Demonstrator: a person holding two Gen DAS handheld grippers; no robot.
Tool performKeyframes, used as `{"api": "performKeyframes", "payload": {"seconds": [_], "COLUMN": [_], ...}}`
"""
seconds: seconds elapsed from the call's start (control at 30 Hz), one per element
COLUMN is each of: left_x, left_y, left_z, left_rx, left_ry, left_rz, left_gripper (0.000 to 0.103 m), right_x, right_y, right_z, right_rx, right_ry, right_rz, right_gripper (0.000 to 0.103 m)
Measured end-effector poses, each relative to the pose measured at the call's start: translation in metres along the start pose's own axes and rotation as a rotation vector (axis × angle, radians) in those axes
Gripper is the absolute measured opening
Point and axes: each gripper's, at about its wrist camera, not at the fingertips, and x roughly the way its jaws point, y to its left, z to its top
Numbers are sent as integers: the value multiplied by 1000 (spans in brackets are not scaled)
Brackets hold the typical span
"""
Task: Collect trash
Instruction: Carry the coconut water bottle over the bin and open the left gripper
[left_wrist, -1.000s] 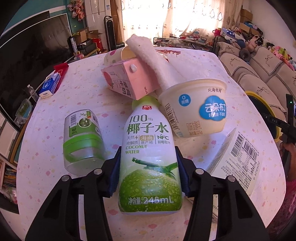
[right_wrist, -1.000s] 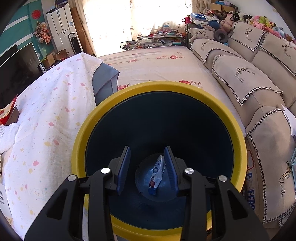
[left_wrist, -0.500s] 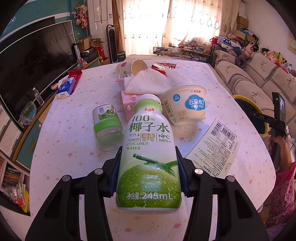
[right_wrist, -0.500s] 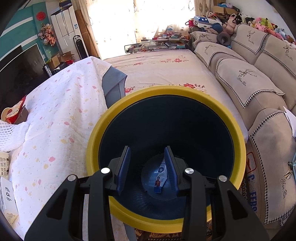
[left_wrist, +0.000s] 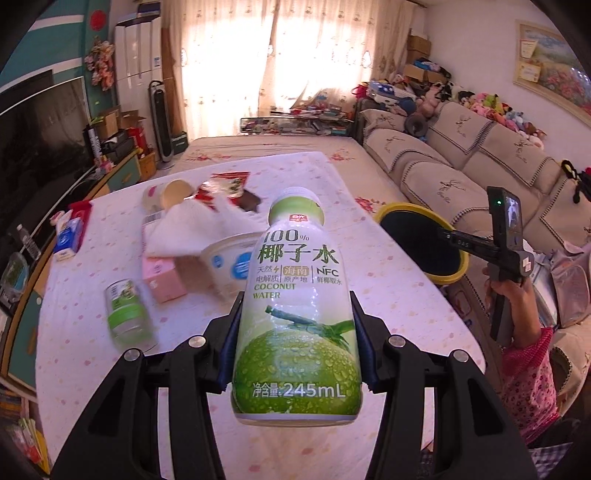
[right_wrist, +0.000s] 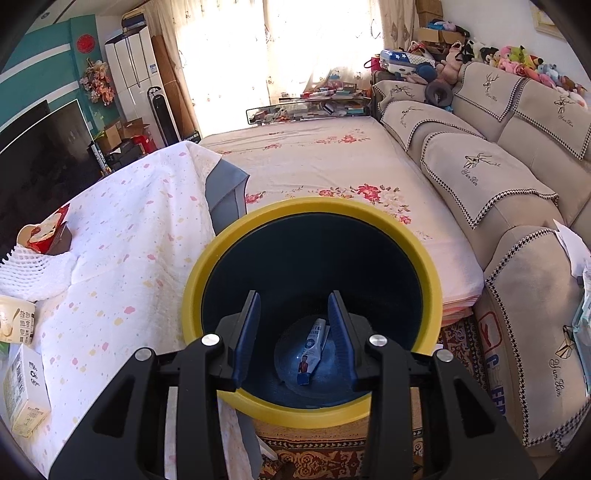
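Speckled tablecloth (left_wrist: 388, 258) below, left claw (left_wrist: 295, 343) clamping coconut-water bottle (left_wrist: 297, 314); right claw (right_wrist: 293, 325) parted, empty, above bin (right_wrist: 428, 266)

A green-and-white coconut water bottle (left_wrist: 297, 314), a pink-speckled white worktop (left_wrist: 388, 266) cloth, and a yellow-rimmed dark blue bin (right_wrist: 314, 206).

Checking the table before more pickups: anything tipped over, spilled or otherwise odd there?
Yes. The small green-banded bottle lies on its side, and a paper cup is tipped over behind a white foam net draped across the pink carton. No spill is visible. The left gripper holds the coconut water bottle upright.
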Motion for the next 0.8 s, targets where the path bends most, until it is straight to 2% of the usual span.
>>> {"api": "performKeyframes", "payload": {"seconds": [0.1,0.37,0.5,0.7,0.8], "left_x": [23,98,147,222,259], "left_y": [-33,-122,-157,-187,-203], "left_z": [19,65,80,92,96], "left_rx": [59,176,180,146,164], "left_ry": [27,60,88,178,208], "left_rz": [-81,-181,-182,-182,-150], "left_gripper": [51,51,51,51,51], "right_x": [-14,-40,-39,-32,-27], "right_y": [-10,-45,-59,-70,-78], "right_z": [2,5,8,11,11], "right_rx": [-5,-11,-7,4,18], "right_ry": [-25,-68,-66,-64,-59], "right_rz": [-9,-57,-68,-77,-82], "right_gripper": [37,37,37,37,37]}}
